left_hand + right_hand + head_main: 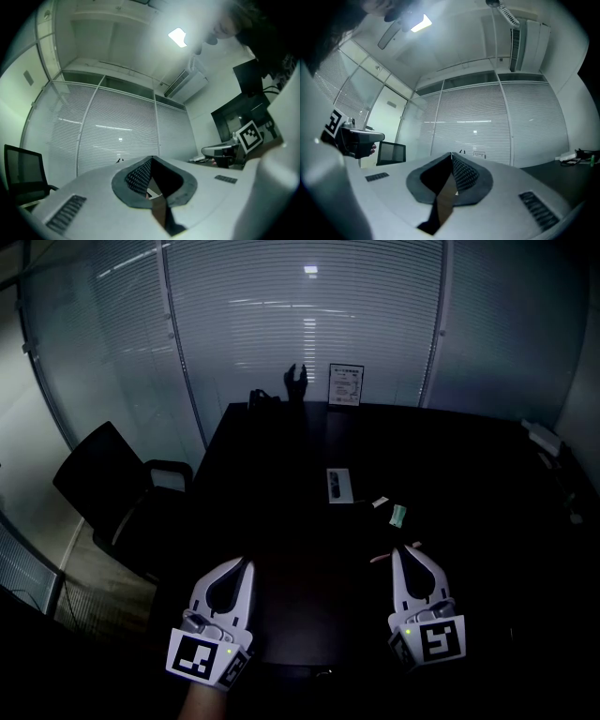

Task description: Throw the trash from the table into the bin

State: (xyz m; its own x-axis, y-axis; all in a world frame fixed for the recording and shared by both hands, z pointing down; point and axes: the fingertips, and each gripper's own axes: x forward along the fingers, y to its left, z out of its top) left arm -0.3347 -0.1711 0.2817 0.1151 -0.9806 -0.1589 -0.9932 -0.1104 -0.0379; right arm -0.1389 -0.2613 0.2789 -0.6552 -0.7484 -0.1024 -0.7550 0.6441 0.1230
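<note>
Trash lies on the dark table [272, 474] in the head view: a white sheet with a dark item on it [339, 485], a small white scrap [380, 502], a green wrapper [398, 515] and a thin pinkish strip [382, 558]. My right gripper [401, 550] hovers at the near edge, shut and holding nothing, its tip just right of the strip. My left gripper [247, 562] is level with it further left, also shut and holding nothing. In each gripper view the jaws meet at the tip, left gripper [152, 157], right gripper [451, 153]. No bin is in view.
A black office chair [105, 476] stands left of the table. At the far end are a small framed sign [346, 385] and a dark object [296, 382]. A white power strip with cables [544, 437] lies at the right edge. Glass walls with blinds close off the room.
</note>
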